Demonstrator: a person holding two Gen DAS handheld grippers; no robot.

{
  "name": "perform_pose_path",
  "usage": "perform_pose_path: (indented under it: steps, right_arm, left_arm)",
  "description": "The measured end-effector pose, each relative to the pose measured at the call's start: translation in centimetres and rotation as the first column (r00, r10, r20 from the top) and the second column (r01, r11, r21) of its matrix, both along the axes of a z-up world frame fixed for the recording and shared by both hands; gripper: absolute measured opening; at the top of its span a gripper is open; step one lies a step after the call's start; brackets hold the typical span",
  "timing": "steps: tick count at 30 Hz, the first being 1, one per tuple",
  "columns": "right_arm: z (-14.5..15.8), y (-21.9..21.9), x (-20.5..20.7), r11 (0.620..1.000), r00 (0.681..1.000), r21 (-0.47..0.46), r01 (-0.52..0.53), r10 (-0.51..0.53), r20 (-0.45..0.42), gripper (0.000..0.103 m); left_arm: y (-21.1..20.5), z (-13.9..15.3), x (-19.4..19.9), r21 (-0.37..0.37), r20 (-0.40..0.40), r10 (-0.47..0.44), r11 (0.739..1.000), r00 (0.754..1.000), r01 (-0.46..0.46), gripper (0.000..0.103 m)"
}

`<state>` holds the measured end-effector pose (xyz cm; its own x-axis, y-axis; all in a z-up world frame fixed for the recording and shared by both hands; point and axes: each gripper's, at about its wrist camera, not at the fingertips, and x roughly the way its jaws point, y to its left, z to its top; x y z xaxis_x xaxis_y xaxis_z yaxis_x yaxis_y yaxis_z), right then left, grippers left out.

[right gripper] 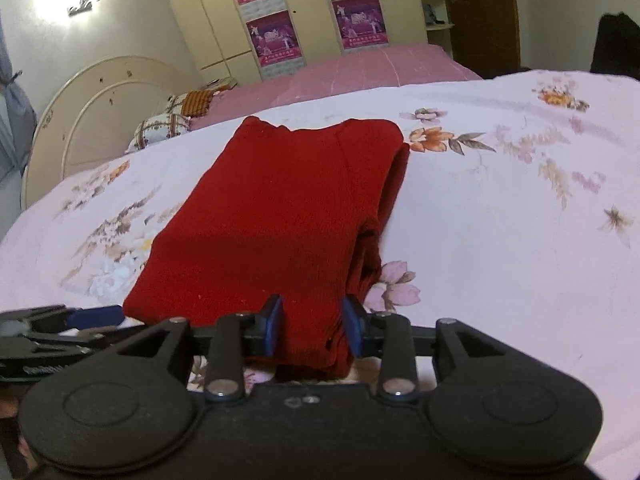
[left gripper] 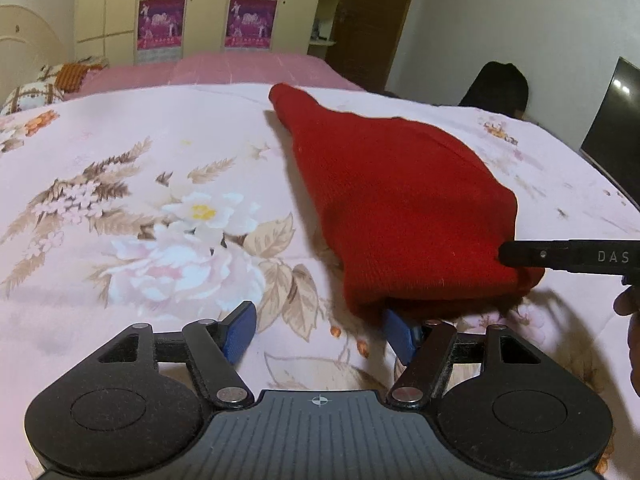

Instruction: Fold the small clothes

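Two grippers are working at the near edge of a red knitted garment (right gripper: 276, 216), which is lying folded on the floral bedsheet (right gripper: 500, 208) of the bed. The right gripper (right gripper: 313, 330) is straddling that near edge, its blue fingers (right gripper: 273, 328) apparently touching the cloth, though whether they are pressing is unclear. The left gripper (left gripper: 320, 330) is sitting wide open beside the garment's near left corner, one finger tucked under the cloth.
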<state>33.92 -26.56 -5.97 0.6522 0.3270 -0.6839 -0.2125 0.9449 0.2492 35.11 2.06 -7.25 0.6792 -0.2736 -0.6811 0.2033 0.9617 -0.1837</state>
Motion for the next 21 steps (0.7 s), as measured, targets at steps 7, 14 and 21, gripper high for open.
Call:
perform_pose_path:
  steps: [7,14,21]
  right_arm:
    - [-0.7,0.3,0.7,0.999,0.999,-0.036,0.017,-0.018,-0.036,0.035]
    - [0.6,-3.3,0.3,0.991,0.998,0.12,0.064,-0.067,0.018,0.062]
    - [0.1,-7.7,5.9,0.911,0.984,0.373,0.174,-0.171,-0.041,0.062]
  left_arm:
    - [0.9,-0.5,-1.7,0.132,0.028,0.168,0.977,0.985,-0.171,0.068]
    - [6.1,2.1,-0.1,-0.184,0.017,0.131,0.975,0.991,-0.126,0.069]
    - [4.5,1.4,9.4,-0.323,-0.143,0.006,0.945,0.99,-0.052,0.076]
